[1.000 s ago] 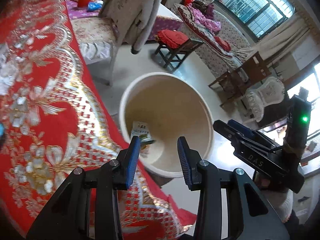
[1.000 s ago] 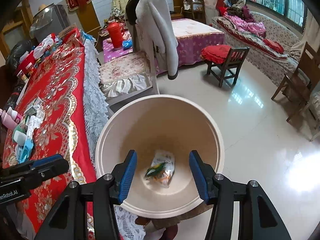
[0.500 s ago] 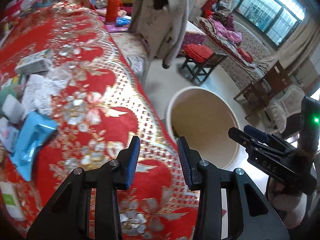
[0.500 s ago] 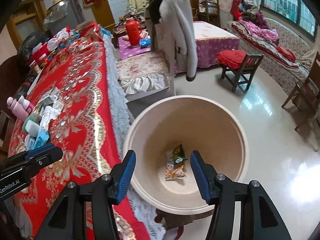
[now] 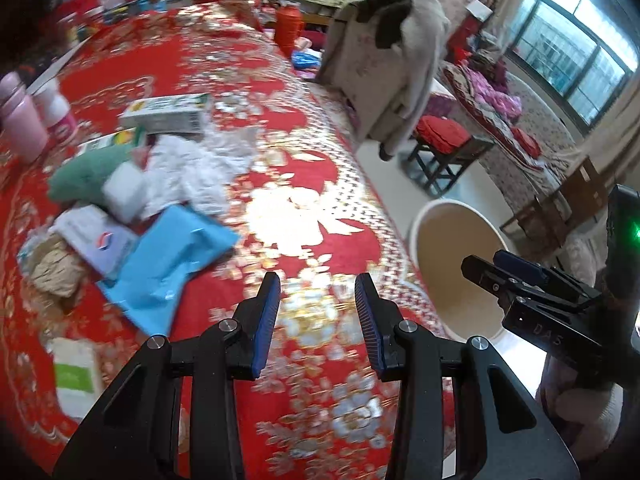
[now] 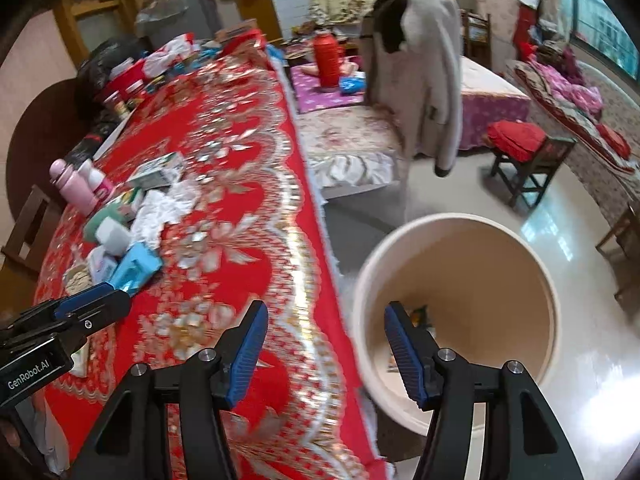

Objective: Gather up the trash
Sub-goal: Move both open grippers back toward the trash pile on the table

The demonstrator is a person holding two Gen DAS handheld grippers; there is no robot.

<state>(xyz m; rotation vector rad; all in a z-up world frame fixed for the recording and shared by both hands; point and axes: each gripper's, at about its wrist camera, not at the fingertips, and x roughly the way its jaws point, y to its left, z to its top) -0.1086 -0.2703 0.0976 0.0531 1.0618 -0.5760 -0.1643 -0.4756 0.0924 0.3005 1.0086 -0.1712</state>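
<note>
A pile of trash lies on the red and gold tablecloth [image 5: 304, 184]: a blue plastic wrapper [image 5: 168, 260], crumpled white tissue [image 5: 188, 172], a small white box [image 5: 168, 114] and a green-and-white packet [image 5: 74, 376]. My left gripper [image 5: 316, 316] hovers open over bare cloth to the right of the pile, nothing between its fingers. My right gripper [image 6: 322, 348] stands over the table's edge beside the beige bin [image 6: 460, 308]; its jaws are opening and hold nothing. A snack wrapper [image 6: 416, 316] lies inside the bin. The trash pile [image 6: 132, 232] also shows in the right wrist view.
Pink bottles [image 5: 24, 120] stand left of the pile. A chair draped with a grey coat [image 6: 416, 80] stands by the table beyond the bin. A wooden stool with a red cushion [image 6: 524, 152] sits on the shiny floor. More clutter covers the table's far end [image 6: 160, 64].
Both grippers swung away from above the bin toward the table. The trash pile has come into the left wrist view. The right jaws have widened; a wrapper lies in the bin.
</note>
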